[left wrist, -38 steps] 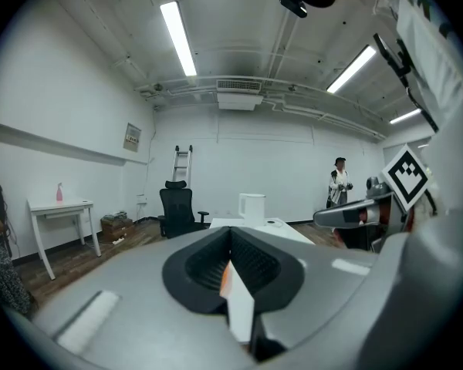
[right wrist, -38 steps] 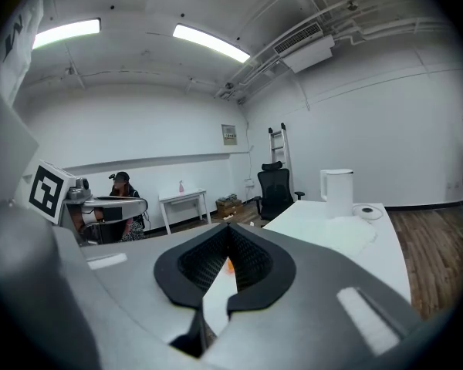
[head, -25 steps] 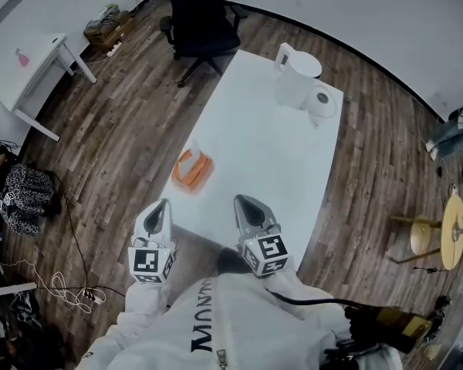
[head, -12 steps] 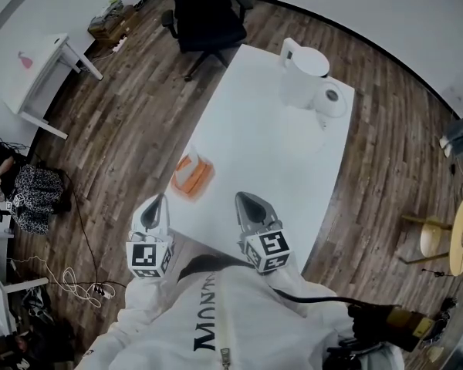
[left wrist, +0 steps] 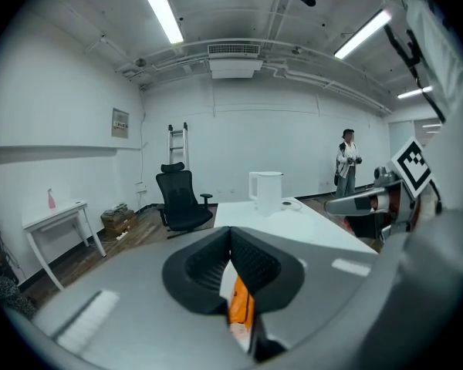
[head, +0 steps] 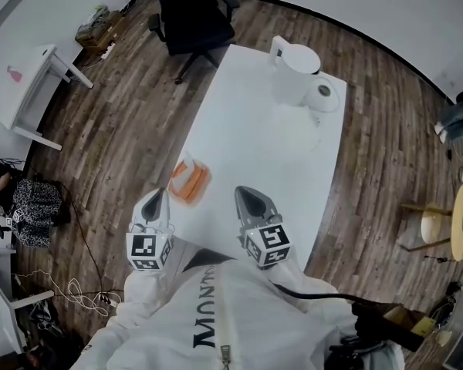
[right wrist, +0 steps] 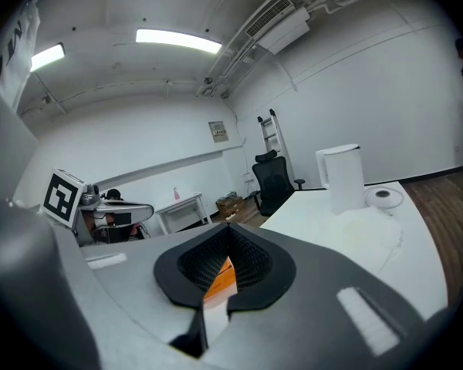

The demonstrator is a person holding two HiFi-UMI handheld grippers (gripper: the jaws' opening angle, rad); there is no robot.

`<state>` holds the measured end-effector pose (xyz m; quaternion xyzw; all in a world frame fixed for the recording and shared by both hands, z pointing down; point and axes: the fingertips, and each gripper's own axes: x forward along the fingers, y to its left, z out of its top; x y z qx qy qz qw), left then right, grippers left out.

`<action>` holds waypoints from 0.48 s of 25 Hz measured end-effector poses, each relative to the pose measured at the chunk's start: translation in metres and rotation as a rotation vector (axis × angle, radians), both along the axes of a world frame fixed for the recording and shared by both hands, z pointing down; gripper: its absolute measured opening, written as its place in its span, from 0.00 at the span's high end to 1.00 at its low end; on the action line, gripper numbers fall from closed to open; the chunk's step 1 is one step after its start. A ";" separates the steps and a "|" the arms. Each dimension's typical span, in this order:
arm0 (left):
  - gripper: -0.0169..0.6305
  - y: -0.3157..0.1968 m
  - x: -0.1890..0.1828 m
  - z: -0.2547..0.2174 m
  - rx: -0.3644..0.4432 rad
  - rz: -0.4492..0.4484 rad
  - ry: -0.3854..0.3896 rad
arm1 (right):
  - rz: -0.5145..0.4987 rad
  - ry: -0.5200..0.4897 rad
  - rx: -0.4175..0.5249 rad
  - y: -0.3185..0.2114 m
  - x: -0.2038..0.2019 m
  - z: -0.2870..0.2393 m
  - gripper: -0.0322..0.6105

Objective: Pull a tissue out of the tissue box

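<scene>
The orange cardboard tissue box [head: 190, 185] sits near the white worktop's [head: 262, 129] left edge. Left gripper [head: 157, 200] and right gripper [head: 245, 197] jaws are closed and empty; open one before pinching the white tissue [head: 187, 163].

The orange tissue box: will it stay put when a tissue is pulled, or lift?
The tissue box is small, so probably light; it may lift rather than stay. It rests by the table edge with nothing holding it, so it could slide off.
</scene>
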<state>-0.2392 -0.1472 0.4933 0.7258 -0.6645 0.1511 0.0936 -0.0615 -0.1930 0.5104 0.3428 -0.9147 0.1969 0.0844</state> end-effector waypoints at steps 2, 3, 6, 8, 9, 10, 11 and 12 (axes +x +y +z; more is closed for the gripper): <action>0.98 -0.006 -0.002 0.003 -0.008 0.014 0.001 | 0.014 0.005 0.006 -0.003 0.000 -0.002 0.95; 0.98 -0.008 -0.003 0.006 -0.015 0.022 0.003 | 0.023 0.007 0.006 -0.004 0.000 -0.003 0.95; 0.94 -0.014 -0.007 0.013 -0.036 0.049 0.011 | 0.040 0.015 0.000 -0.005 -0.004 -0.001 0.95; 0.94 -0.016 -0.008 0.018 -0.045 0.064 0.015 | 0.042 0.022 -0.002 -0.003 -0.008 0.002 0.95; 0.92 -0.016 -0.008 0.020 -0.053 0.074 0.015 | 0.043 0.024 -0.004 -0.003 -0.009 0.003 0.95; 0.90 -0.018 -0.007 0.022 -0.063 0.084 0.014 | 0.045 0.025 -0.006 -0.003 -0.010 0.002 0.95; 0.88 -0.019 -0.005 0.025 -0.074 0.096 0.012 | 0.047 0.025 -0.007 -0.003 -0.010 0.002 0.95; 0.85 -0.020 -0.004 0.028 -0.087 0.109 0.009 | 0.049 0.026 -0.007 -0.004 -0.011 0.002 0.95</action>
